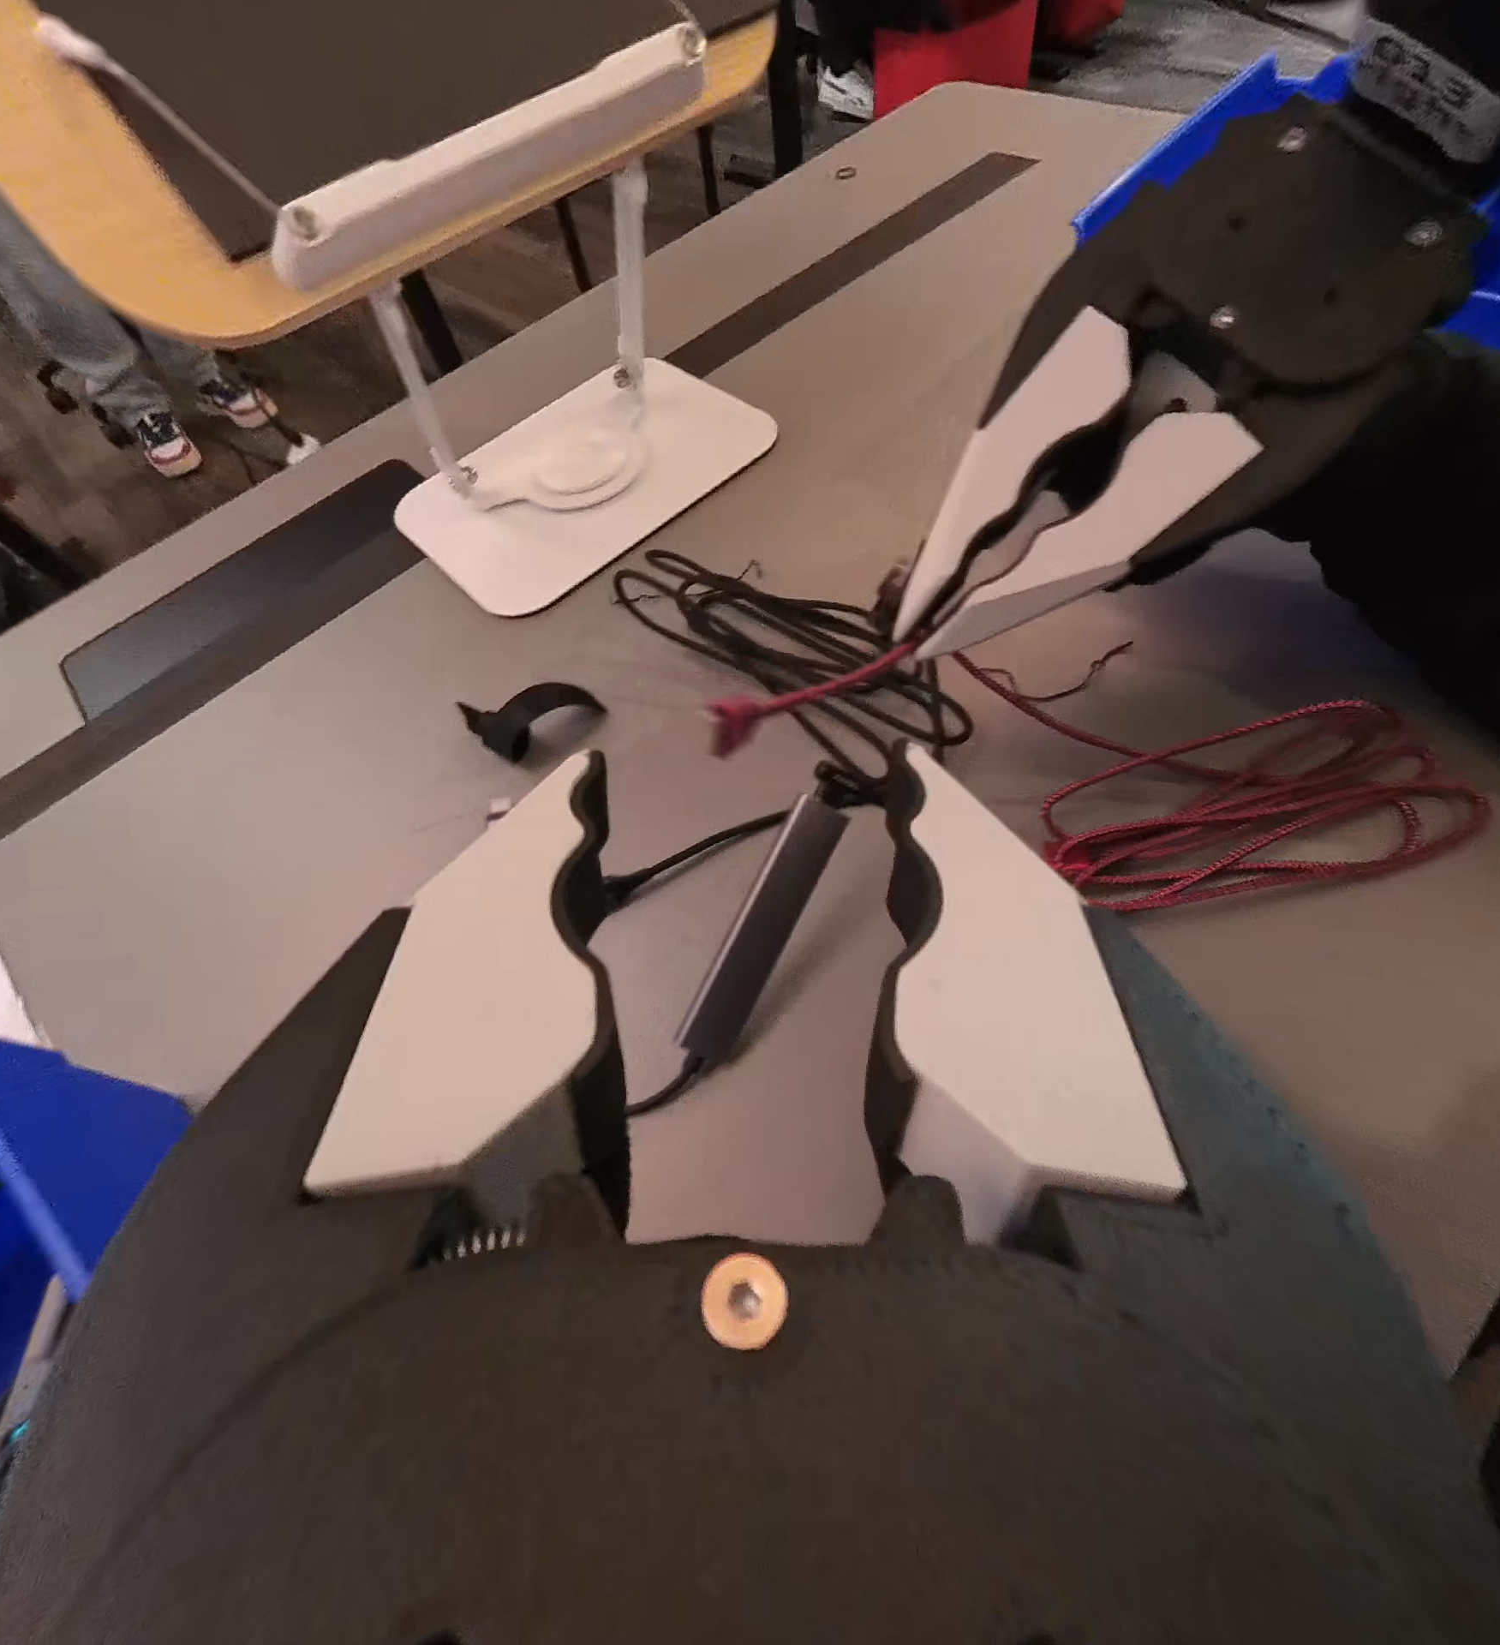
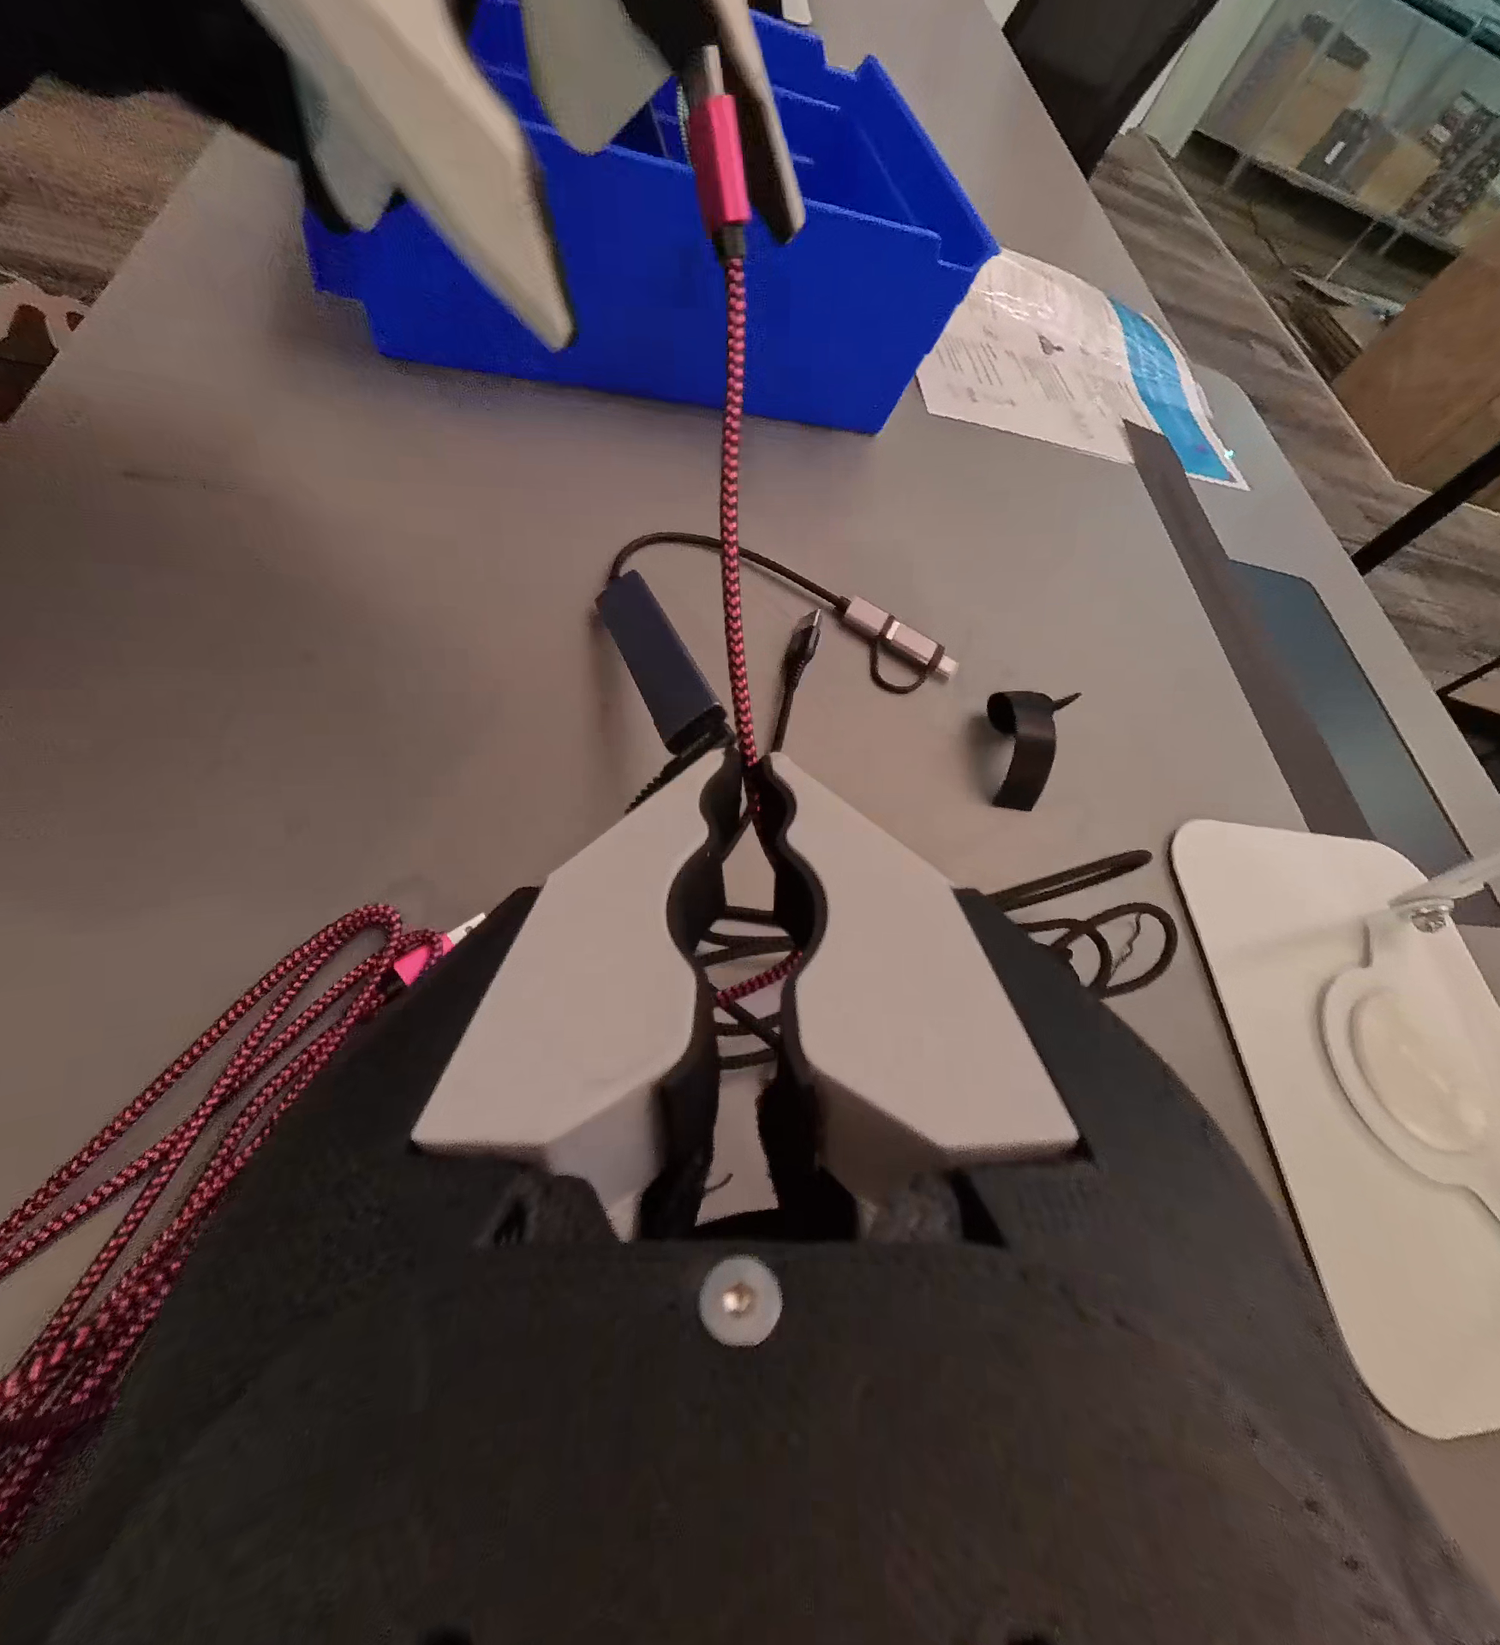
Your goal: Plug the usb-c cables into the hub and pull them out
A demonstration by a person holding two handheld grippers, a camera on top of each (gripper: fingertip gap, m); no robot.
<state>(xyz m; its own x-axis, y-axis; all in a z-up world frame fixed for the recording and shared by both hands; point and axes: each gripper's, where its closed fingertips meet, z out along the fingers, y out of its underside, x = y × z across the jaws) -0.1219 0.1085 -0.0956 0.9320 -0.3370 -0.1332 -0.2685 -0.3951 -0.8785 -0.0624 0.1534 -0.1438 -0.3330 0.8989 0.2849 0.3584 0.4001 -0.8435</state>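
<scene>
The dark hub (image 1: pixel 764 926) lies on the grey table (image 1: pixel 239 890), seen between my left gripper's (image 1: pixel 750 774) open fingers, which hold nothing. My right gripper (image 2: pixel 755 761) is shut on a red braided usb-c cable (image 2: pixel 733 498) a short way behind its plug. It also shows in the left wrist view (image 1: pixel 915 645). The pink plug (image 2: pixel 719 160) hangs in the air beside one finger of the left gripper (image 2: pixel 675 280), just past its tips (image 1: pixel 728 721). A black cable plug (image 2: pixel 804 636) sits by the hub (image 2: pixel 657 659). The black cable also runs into the right gripper's tips.
The red cable's slack lies coiled (image 1: pixel 1262 801) on the table and a black cable coil (image 1: pixel 773 641) lies behind the hub. A black strap (image 2: pixel 1022 748), the hub's grey adapter plug (image 2: pixel 897 636), a white stand base (image 2: pixel 1351 1113), a blue bin (image 2: pixel 684 294) and a paper (image 2: pixel 1049 365) are nearby. Across from one pair of fingers to the other is roughly 10 cm.
</scene>
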